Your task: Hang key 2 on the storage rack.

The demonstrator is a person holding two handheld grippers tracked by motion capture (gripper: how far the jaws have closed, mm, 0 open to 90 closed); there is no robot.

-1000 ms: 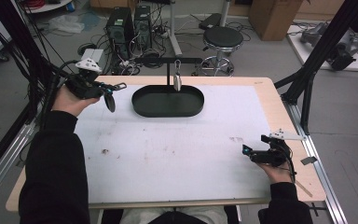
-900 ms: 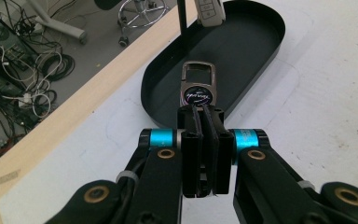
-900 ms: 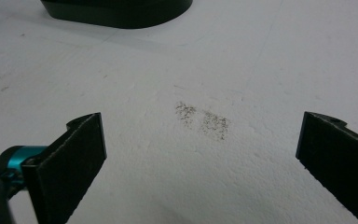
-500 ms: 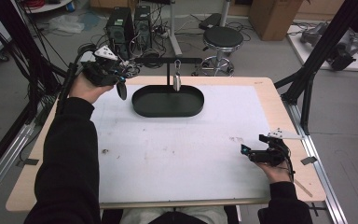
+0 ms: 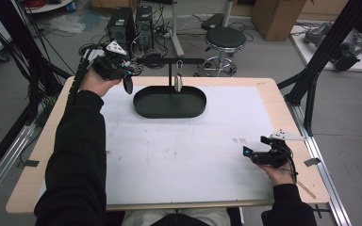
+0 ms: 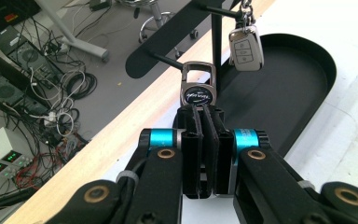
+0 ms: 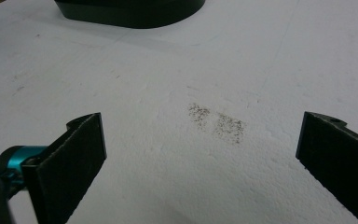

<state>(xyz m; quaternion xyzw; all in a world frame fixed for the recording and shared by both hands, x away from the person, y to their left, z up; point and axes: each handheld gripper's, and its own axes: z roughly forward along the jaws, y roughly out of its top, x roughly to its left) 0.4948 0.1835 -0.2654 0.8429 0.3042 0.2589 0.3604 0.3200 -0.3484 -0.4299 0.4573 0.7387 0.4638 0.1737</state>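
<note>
The left tongs were closed on a keychain: the black pads pinched its dark lower part, leaving the metal clasp loop projecting free beyond the tips. This grip appeared chosen so that the open loop could be threaded over a peg. In the high view the left tongs were held above the far left of the tabletop, just beside the left end of the key stand.

The stand consisted of a black oval tray carrying an upright post and a horizontal bar. A car key fob already hung from the bar beside the post, above the tray, presumably so that any dropped item lands in the tray. The free peg on the near end of the bar lay just behind the clasp loop, not yet engaged; the loop was judged to be aligned for hanging.

The right tongs stood wide open and empty, low over the white mat. In the high view they rested near the right edge, well apart from the stand, evidently parked clear of the work.
</note>
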